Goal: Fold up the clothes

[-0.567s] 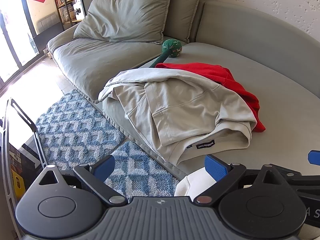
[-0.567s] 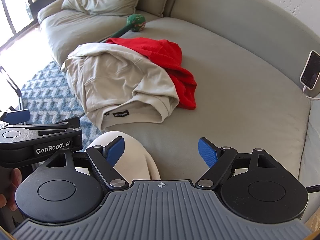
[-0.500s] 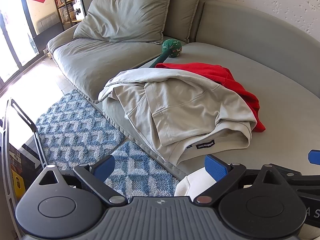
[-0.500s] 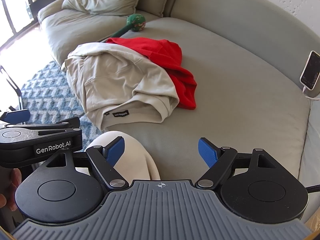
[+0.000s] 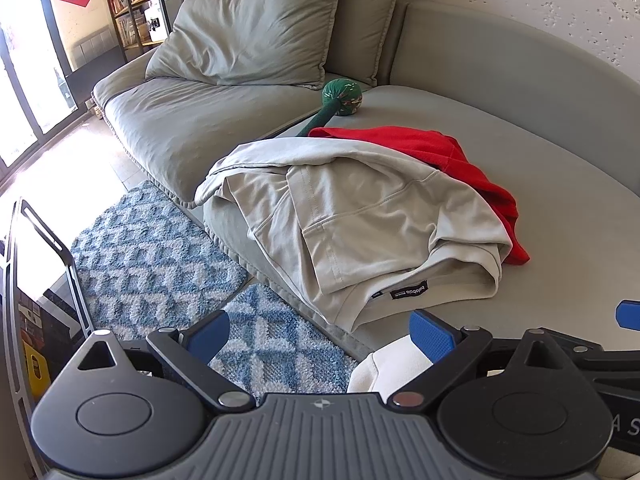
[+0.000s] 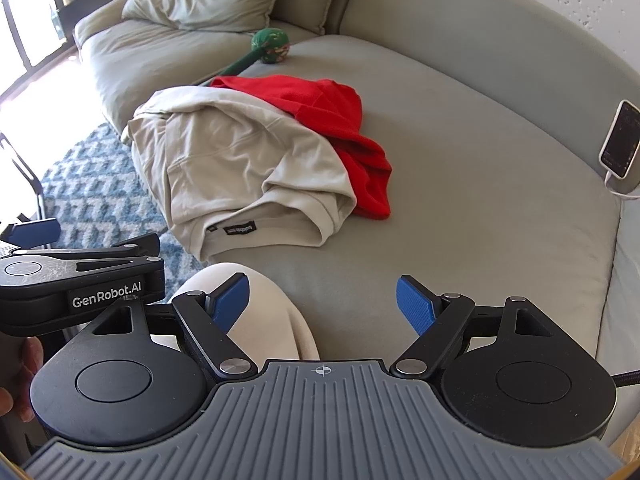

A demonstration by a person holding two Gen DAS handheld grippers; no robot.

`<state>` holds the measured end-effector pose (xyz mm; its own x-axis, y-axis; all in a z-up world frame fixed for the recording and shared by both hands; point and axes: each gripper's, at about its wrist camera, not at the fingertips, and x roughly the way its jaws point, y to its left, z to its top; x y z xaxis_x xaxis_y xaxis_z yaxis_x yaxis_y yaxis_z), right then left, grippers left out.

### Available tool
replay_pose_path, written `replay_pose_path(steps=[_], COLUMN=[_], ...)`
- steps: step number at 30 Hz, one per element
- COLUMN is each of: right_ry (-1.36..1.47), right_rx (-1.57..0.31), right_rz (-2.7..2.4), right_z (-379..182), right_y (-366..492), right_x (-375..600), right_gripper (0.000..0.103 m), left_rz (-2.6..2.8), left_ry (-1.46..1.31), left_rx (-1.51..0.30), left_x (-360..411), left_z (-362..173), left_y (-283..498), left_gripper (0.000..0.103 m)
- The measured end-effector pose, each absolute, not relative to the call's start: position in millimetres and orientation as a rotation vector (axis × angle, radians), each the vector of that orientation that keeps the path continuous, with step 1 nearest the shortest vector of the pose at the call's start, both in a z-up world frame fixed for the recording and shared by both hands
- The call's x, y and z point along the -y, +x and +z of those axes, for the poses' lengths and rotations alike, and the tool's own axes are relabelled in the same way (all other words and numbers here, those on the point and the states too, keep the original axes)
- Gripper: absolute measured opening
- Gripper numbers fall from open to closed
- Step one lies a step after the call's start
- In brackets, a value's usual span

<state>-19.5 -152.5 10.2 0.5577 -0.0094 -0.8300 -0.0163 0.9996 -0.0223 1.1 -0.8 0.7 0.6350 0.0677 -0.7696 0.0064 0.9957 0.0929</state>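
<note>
While tongs (image 6: 322, 304) gape — beige garment (image 6: 240, 172) beyond.

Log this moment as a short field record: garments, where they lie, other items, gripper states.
top garment: crumpled beige cotton garment with black label, hanging over the seat edge
under it: red fleece garment
surface: grey fabric sofa
other items: green stuffed toy with long handle; white phone, propped and plugged in
left gripper: open, empty
right gripper: open, empty

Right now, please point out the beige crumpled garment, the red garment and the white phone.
beige crumpled garment (image 6: 240, 160), right wrist view, middle of top layer
red garment (image 6: 320, 100), right wrist view, upper fold
white phone (image 6: 619, 140), right wrist view, screen
</note>
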Motion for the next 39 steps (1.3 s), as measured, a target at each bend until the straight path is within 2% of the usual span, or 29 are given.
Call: replay_pose_path(steps=[39], right_ry=[-0.026], right_rx=[-0.984], right_rz=[0.004], right_z=[10.0], right_y=[-18.0], right_x=[150.2], right_gripper=[0.082], left_rz=[0.033], left_ry=[0.085], left_rx=[-0.883], left_x=[-0.7], left_z=[-0.5], left_y=[0.2], left_gripper=[0.096])
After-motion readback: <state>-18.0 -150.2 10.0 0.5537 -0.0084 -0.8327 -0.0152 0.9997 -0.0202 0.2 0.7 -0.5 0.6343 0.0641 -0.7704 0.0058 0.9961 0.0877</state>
